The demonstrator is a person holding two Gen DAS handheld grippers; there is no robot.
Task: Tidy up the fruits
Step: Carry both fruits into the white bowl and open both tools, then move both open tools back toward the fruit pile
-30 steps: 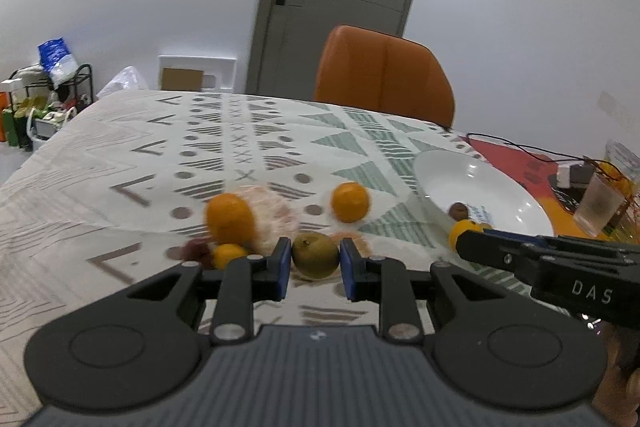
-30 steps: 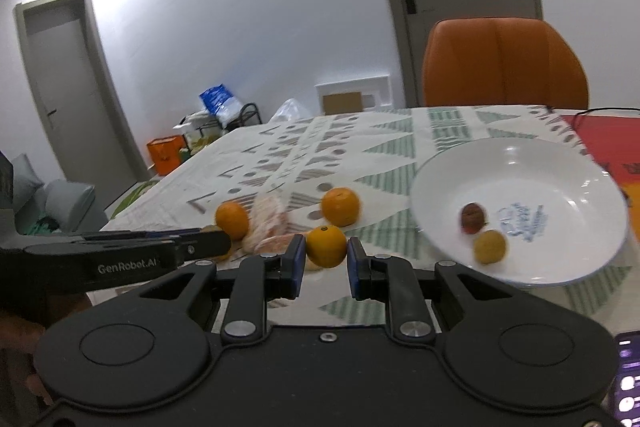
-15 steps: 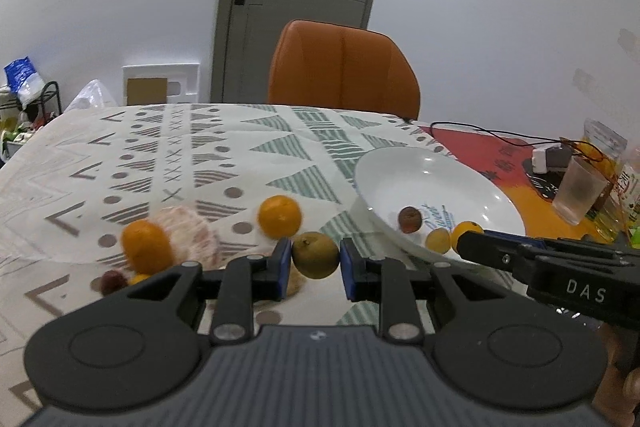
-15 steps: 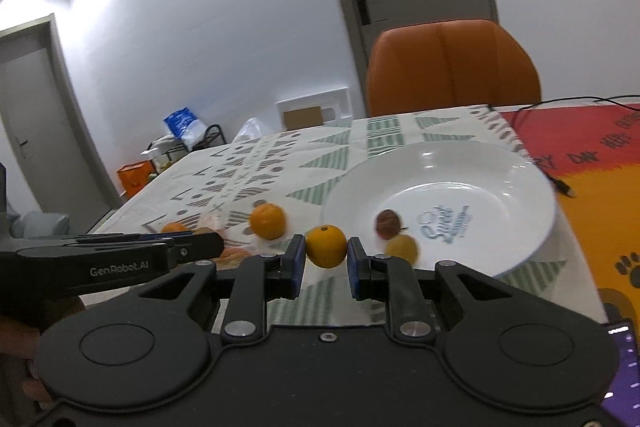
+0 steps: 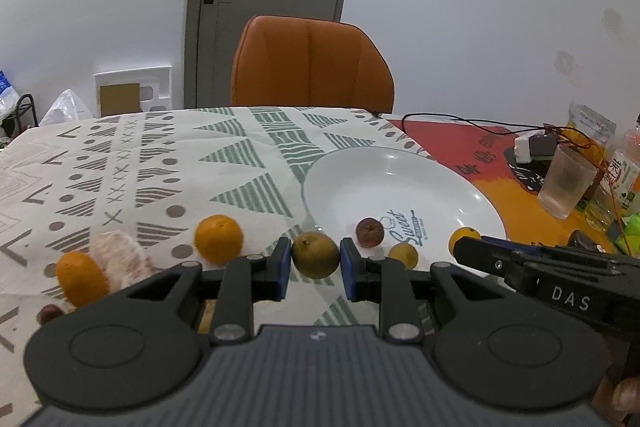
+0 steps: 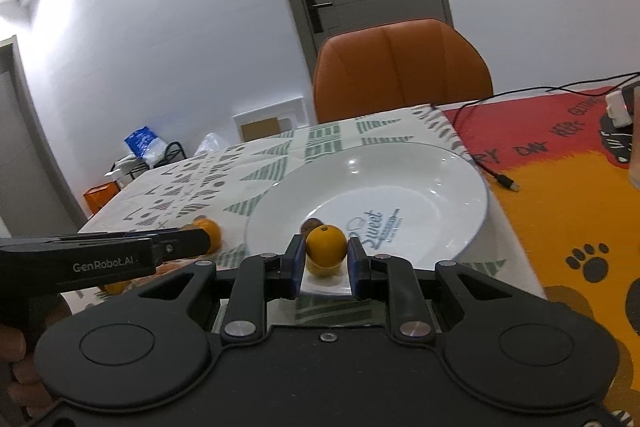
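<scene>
My left gripper [image 5: 315, 263] is shut on a greenish-brown fruit [image 5: 315, 254], held just left of the white plate [image 5: 400, 171]. My right gripper [image 6: 322, 263] is shut on an orange [image 6: 326, 245], held over the near rim of the plate [image 6: 440, 167]. In the plate lie a dark red fruit [image 5: 370, 231] and a small yellow fruit [image 5: 404, 254]. On the patterned cloth to the left lie two oranges [image 5: 218, 238] [image 5: 81, 278], a peeled citrus [image 5: 118, 255] and a small dark fruit [image 5: 49, 311].
An orange chair [image 5: 312, 63] stands behind the table. On the right are a plastic cup [image 5: 566, 183], a bottle [image 5: 624, 175], a white charger with cable [image 5: 528, 147] and a red-orange mat [image 6: 560, 195]. Shelves and bags stand at the far left.
Both grippers have moved right toward the plate with their fruits. The right gripper's orange now hangs over the plate's near rim; the left gripper's fruit has come close to the plate's left edge.
</scene>
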